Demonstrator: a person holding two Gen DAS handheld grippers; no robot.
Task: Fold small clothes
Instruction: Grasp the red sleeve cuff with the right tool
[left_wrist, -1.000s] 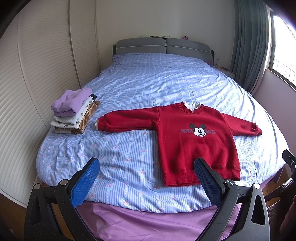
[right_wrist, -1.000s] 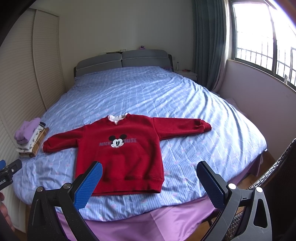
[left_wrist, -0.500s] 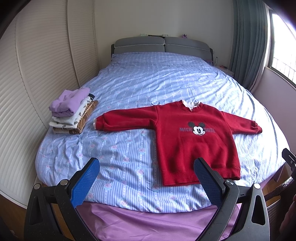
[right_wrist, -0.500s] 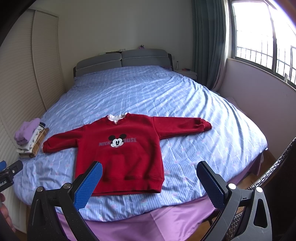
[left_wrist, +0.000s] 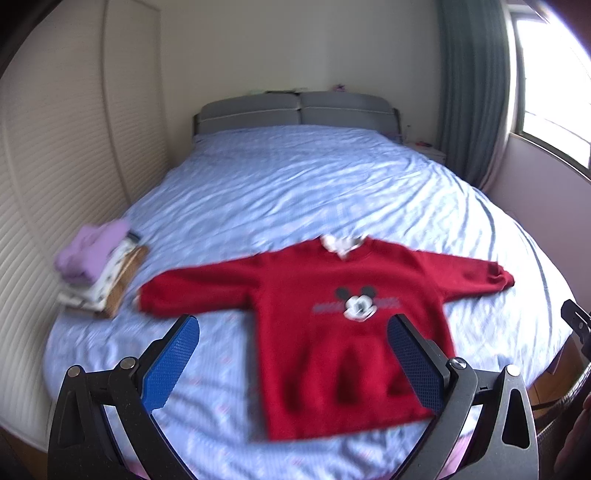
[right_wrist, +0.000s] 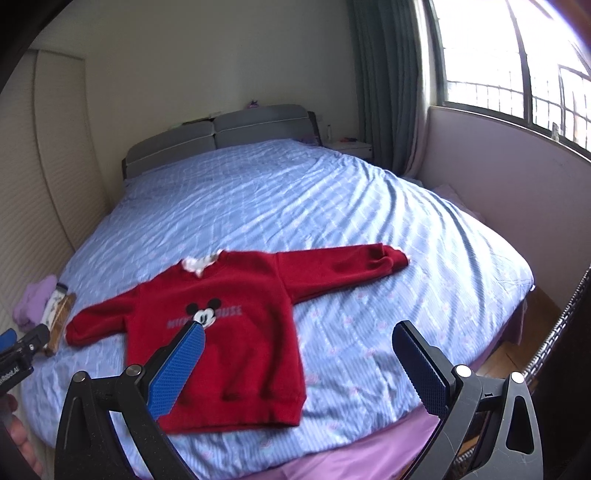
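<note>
Approaching the flat sweater (left_wrist: 332, 314), nothing folded yet.
Left gripper (left_wrist: 291, 363) and right gripper (right_wrist: 299, 367) gape wide, empty; next, pinch the sleeves at 9 and 3 o'clock.

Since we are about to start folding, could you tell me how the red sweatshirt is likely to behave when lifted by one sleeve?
The red sweatshirt lies flat on the bed, so it is probably floppy and would drape. Its fabric looks thick, so likely heavier than a thin shirt.

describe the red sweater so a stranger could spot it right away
Start at the big bed with the blue sheet. Near its foot lies the red sweater, flat, sleeves spread. Unlike the folded pile at the bed's edge, it is unfolded, with a cartoon mouse face.
</note>
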